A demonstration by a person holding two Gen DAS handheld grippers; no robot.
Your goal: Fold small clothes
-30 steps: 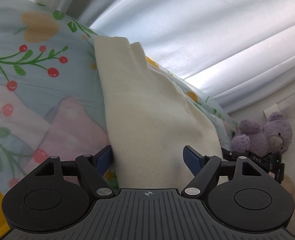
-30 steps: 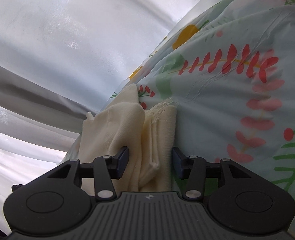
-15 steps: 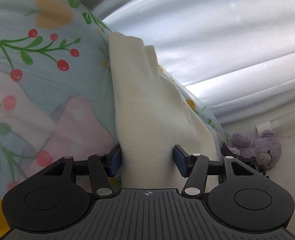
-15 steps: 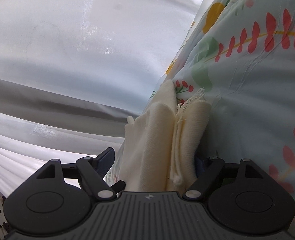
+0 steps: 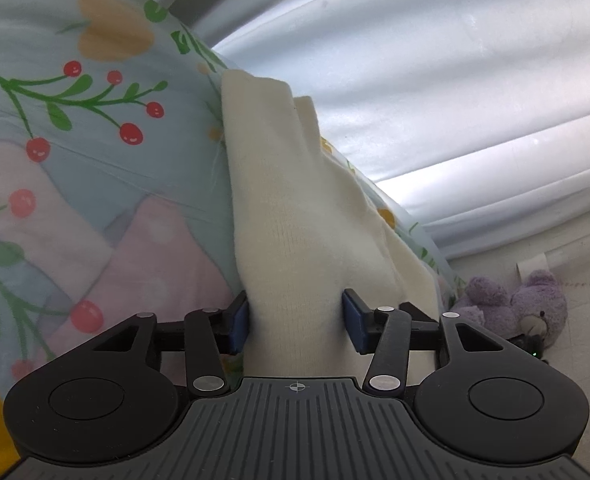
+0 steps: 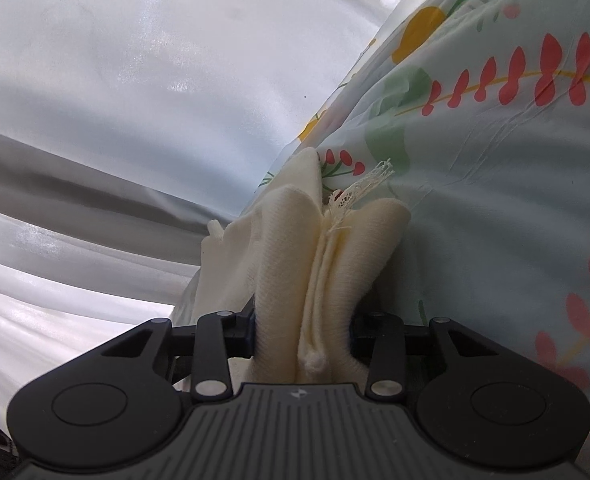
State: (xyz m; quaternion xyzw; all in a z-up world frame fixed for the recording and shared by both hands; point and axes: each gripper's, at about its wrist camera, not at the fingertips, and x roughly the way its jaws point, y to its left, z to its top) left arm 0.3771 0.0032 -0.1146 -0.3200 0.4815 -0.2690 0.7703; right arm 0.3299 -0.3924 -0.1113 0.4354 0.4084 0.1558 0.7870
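Note:
A cream knitted garment (image 5: pixel 295 216) lies on the flower-printed bedsheet (image 5: pixel 95 168). In the left wrist view, my left gripper (image 5: pixel 295 320) has its jaws closing on a folded edge of the garment, and both blue pads (image 5: pixel 239 320) touch the cloth. In the right wrist view, the same cream garment (image 6: pixel 279 264) is bunched into several layers, with a frayed edge (image 6: pixel 369 184) sticking up. My right gripper (image 6: pixel 301 332) is closing on that bunch, which bulges between the jaws. The right gripper's pads are mostly hidden by cloth.
Pale curtains (image 5: pixel 435 80) hang behind the bed in both views. A purple plush bear (image 5: pixel 523 308) sits on the floor to the right of the bed's edge. The printed sheet (image 6: pixel 495 200) fills the right of the right wrist view.
Both grippers have narrowed onto the garment. The right one opened wide half a second ago, then closed, squeezing the layers together. The left gripper has rolled slightly.

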